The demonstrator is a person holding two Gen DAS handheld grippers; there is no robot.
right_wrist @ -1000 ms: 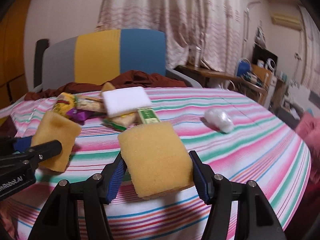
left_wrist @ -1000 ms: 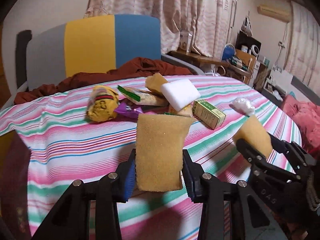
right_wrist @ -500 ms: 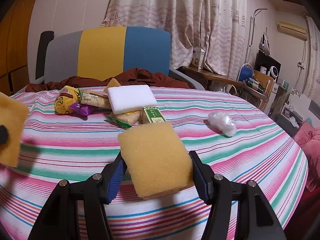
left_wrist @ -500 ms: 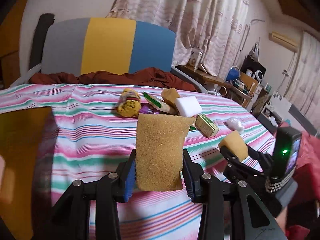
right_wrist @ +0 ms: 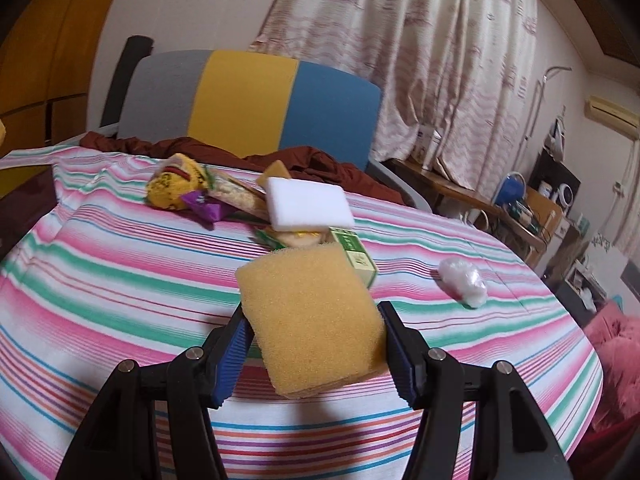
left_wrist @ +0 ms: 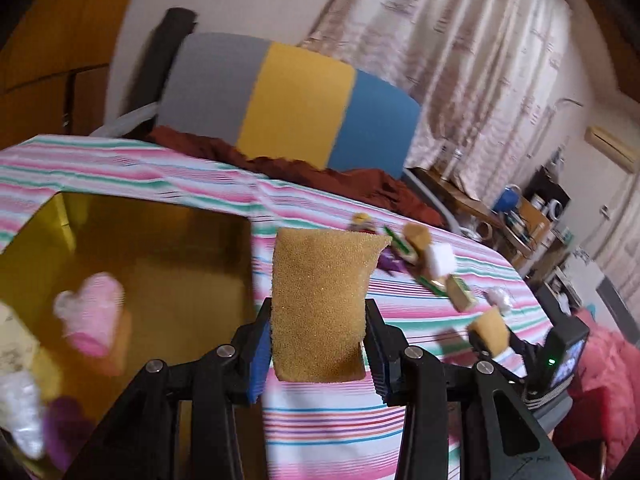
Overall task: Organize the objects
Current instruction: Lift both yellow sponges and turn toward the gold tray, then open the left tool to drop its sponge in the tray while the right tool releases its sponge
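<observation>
Sponges — one clamped upright in left gripper [left_wrist: 318, 354] beside yellow box [left_wrist: 152, 264] with pink item [left_wrist: 94, 316] inside; second sponge [right_wrist: 310, 320] pinched flat by right gripper [right_wrist: 314, 354] above striped tablecloth [right_wrist: 120, 280], near snack pile [right_wrist: 224, 196].

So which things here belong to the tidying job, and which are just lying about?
Job:
left gripper and its sponge
right gripper and its sponge
yellow box
table pile: white block, green carton, clear bag

Lying about:
chair
brown cloth
curtains
</observation>
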